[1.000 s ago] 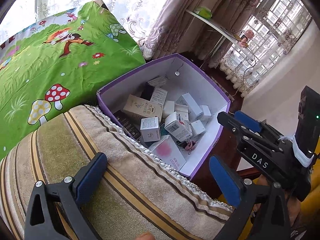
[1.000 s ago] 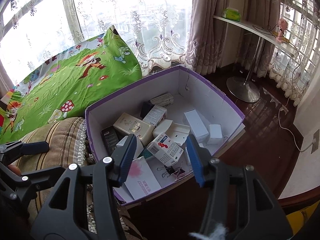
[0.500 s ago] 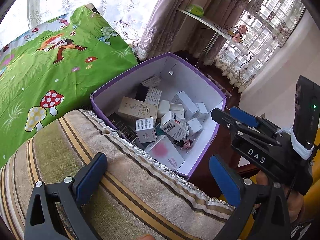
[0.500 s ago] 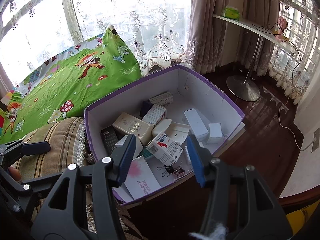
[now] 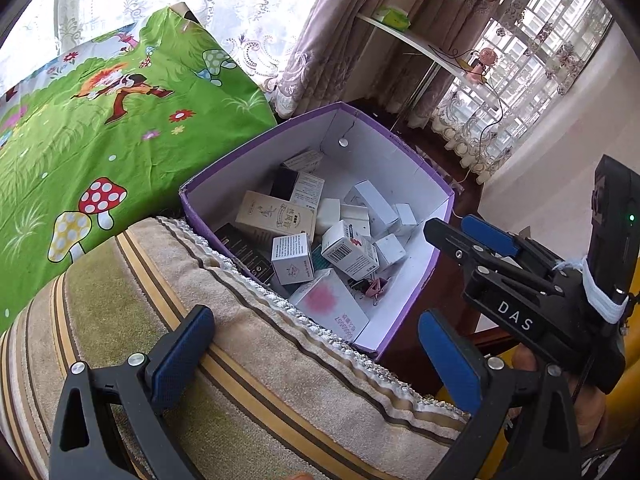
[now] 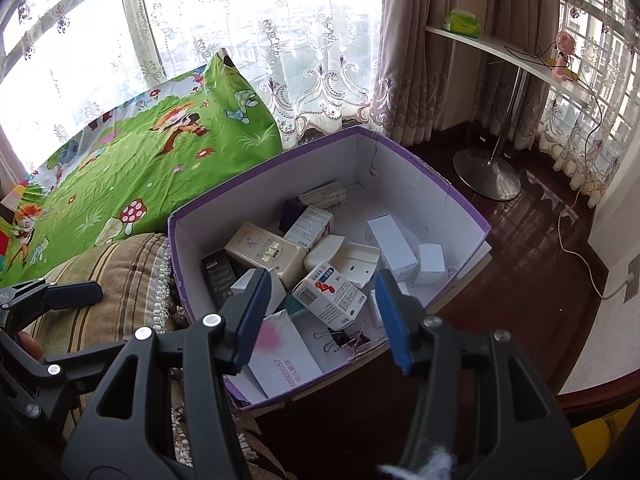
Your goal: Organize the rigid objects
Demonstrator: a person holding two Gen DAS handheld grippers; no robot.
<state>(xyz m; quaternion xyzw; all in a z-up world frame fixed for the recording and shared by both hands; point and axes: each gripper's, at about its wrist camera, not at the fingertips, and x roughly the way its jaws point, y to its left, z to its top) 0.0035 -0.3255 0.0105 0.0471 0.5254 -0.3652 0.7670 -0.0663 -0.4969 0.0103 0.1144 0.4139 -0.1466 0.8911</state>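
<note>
Small cartons (image 6: 328, 294) jumbled in purple cardboard box (image 6: 404, 160) | left gripper (image 5: 316, 354) wide, empty, above striped cushion (image 5: 248, 352) | right gripper (image 6: 320, 316) part-open, empty, above box.

Small boxes (image 6: 324, 294) heaped in an open carton (image 6: 400, 176), cushion (image 5: 248, 360) on its left, patterned sheet (image 6: 160, 152) behind the cushion.

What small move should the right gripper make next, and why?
Probably lower the right gripper onto the barcoded white carton in the purple box: its jaws stand open and empty, and that carton lies topmost between them. The left gripper hangs open over the striped cushion.
</note>
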